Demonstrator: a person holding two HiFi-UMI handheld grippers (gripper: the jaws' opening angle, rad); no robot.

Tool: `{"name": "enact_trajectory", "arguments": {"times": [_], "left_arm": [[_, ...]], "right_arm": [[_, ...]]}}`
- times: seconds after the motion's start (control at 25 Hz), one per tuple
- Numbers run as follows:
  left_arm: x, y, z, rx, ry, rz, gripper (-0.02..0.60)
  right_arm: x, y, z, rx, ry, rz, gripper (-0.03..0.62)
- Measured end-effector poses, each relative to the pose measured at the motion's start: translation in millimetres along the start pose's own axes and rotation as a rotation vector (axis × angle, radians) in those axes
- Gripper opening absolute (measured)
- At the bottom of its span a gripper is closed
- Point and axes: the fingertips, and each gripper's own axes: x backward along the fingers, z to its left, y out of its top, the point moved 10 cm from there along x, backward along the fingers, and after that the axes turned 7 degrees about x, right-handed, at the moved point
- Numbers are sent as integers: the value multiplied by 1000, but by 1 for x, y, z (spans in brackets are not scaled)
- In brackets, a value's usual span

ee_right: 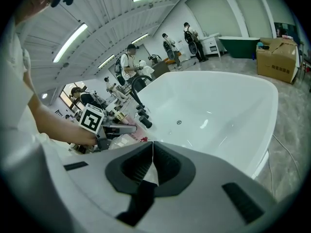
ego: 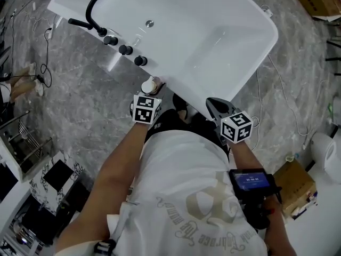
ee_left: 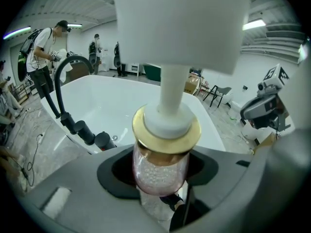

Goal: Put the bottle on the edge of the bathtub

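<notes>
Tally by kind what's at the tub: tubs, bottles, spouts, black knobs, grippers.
Tub: 1
Bottle: 1
Spout: 1
Black knobs: 3
Grippers: 2, the left gripper and the right gripper
Total: 8

A grey marbled floor (ego: pixel 90 105) carries everything here. A white bathtub (ego: pixel 224 36) stands on it, set at a slant across the head view. On the tub's broad left rim sit a black arched faucet (ego: pixel 98 4) and three black knobs (ego: pixel 126 49) in a row. A black cable (ego: pixel 48 52) lies looped on the floor left of the tub, and a white cable (ego: pixel 282 89) trails over the floor on its right. Further right, a cardboard box (ego: pixel 296 183) and a white rounded appliance (ego: pixel 326 148) rest on the floor. A wire rack (ego: pixel 26 135) stands at the far left.
</notes>
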Motion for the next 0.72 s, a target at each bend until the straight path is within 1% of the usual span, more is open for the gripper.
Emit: {"name": "enact_trajectory", "arguments": {"times": [0.44,0.6,0.72], "left_arm": [[-11,7,1,-49,35,6,229],[-18,8,1,-86,42,1,229],[-21,8,-1,-124,37,20,229]], "right_arm": [[-2,4,0,-4,0,-3,6],[-3,6,-1,0,2,-5,6],[-2,6,-2,-5,-2,-2,6]]}}
